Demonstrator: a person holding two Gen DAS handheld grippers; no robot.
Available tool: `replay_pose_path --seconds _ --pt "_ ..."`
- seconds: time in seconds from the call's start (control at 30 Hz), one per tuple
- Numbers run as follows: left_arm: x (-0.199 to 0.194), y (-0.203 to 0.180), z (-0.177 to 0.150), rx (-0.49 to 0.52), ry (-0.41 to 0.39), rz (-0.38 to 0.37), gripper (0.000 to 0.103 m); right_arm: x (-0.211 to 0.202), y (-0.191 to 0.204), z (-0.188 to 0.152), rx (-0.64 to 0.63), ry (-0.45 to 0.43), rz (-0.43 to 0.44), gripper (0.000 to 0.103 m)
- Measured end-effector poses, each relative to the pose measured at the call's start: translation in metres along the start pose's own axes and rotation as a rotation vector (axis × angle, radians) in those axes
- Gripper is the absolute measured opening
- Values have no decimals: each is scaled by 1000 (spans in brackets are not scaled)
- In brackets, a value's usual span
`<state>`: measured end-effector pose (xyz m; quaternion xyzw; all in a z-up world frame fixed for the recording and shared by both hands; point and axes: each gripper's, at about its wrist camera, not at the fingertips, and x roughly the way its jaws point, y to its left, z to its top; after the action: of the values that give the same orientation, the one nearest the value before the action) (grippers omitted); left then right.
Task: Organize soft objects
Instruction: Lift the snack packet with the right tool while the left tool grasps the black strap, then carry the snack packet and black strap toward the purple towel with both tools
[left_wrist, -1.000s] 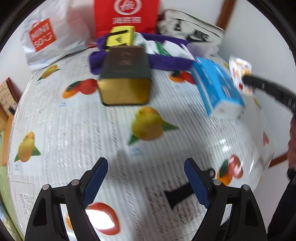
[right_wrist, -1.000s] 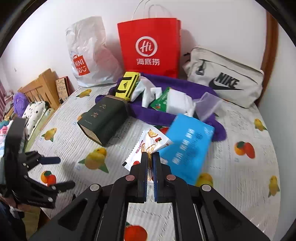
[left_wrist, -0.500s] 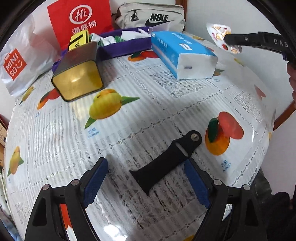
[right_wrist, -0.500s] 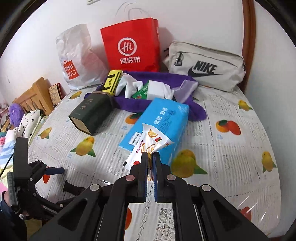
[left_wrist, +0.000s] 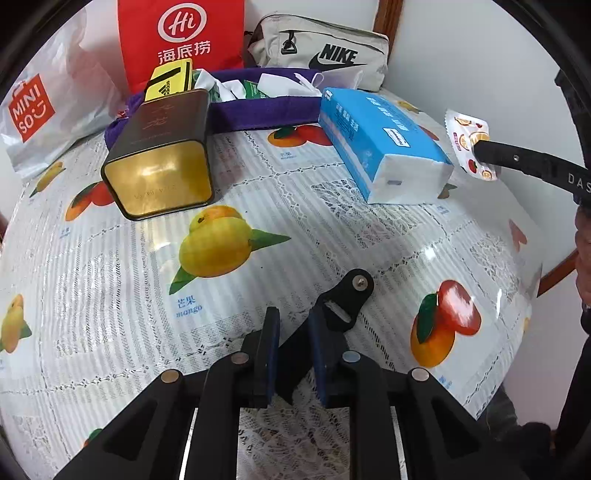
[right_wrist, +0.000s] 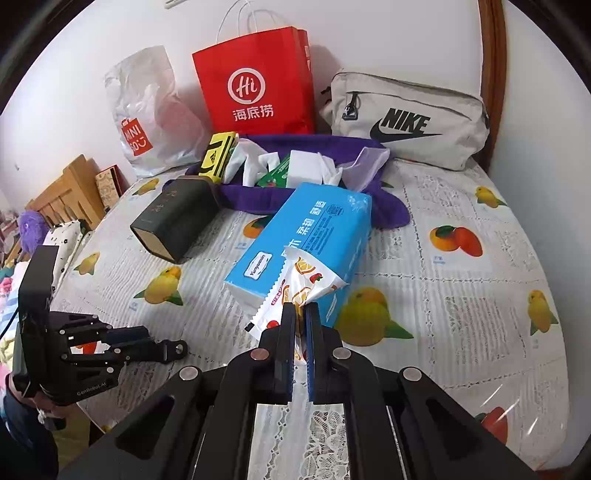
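Note:
My left gripper (left_wrist: 291, 321) is shut on a black strap (left_wrist: 345, 299) that lies on the fruit-print table near its front edge; it also shows in the right wrist view (right_wrist: 166, 349). My right gripper (right_wrist: 301, 314) is shut on a white fruit-print snack packet (right_wrist: 291, 291) and holds it above the table, in front of the blue tissue pack (right_wrist: 306, 236). The packet also shows at the right in the left wrist view (left_wrist: 467, 142). A purple cloth tray (right_wrist: 384, 210) with tissues and packets lies further back.
A dark tin with a gold end (left_wrist: 159, 158) lies left of the blue tissue pack (left_wrist: 380, 147). A red Hi paper bag (right_wrist: 255, 81), a Miniso plastic bag (right_wrist: 147, 114) and a grey Nike pouch (right_wrist: 406, 118) stand along the wall. The table edge (left_wrist: 532, 295) curves on the right.
My left gripper has closed on the black strap, which was lying loose between its open fingers. My right gripper still holds the snack packet, moved slightly.

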<state>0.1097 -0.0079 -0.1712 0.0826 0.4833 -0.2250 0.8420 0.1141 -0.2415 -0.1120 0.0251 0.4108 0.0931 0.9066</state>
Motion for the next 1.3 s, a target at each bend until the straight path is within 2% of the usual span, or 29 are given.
replay_pose_path --seconds 0.07,0.17,0.2,0.23,0.27,0.3,0.4,0.43,0.5,0.53,0.67,0.77,0.8,0.9,0.97,1.0,1.03,1.23,1.3 --pt "0 -3 -1 32 7 6 21 0 -1 -1 3 1 0 6" --pt "-2 -6 -4 87 10 16 32 1 -4 -3 16 1 5 6" --pt "-1 -5 -3 94 20 -9 42 1 -5 -3 18 2 7 6" --pt "0 -6 -3 104 25 -41 61 2 -6 -4 22 4 8 6" --pt "-1 -10 -4 124 29 -72 69 3 -7 -5 23 6 9 6" --pt "1 -16 -4 154 33 -69 71 3 -8 -5 25 9 10 6" --pt "5 -24 -3 208 25 -5 61 3 -9 -5 32 9 14 6" --pt "5 -25 -2 216 26 -10 47 3 -10 -5 35 7 12 6" --pt "5 -23 4 200 30 -14 29 3 -10 -6 35 9 12 6" --pt "5 -21 7 189 36 -15 24 4 -10 -7 36 11 10 6" --pt "5 -12 13 101 41 -29 21 6 -9 -6 33 15 15 6" --pt "6 -9 13 54 41 -31 23 7 -8 -6 29 15 22 6" --pt "6 -9 12 43 47 -35 25 7 -6 -5 26 16 23 6" --pt "3 -11 8 73 55 -33 42 6 -4 -5 18 15 28 6" --pt "4 -14 6 110 50 -15 42 6 -3 -6 17 15 31 6" --pt "5 -17 5 135 50 1 39 6 -4 -6 18 15 31 6" --pt "5 -19 5 152 48 15 24 7 -4 -7 20 17 30 6" --pt "4 -21 8 184 65 -9 22 7 -5 -8 24 23 32 6" --pt "2 -19 6 171 72 -23 24 7 -5 -8 24 22 30 6"
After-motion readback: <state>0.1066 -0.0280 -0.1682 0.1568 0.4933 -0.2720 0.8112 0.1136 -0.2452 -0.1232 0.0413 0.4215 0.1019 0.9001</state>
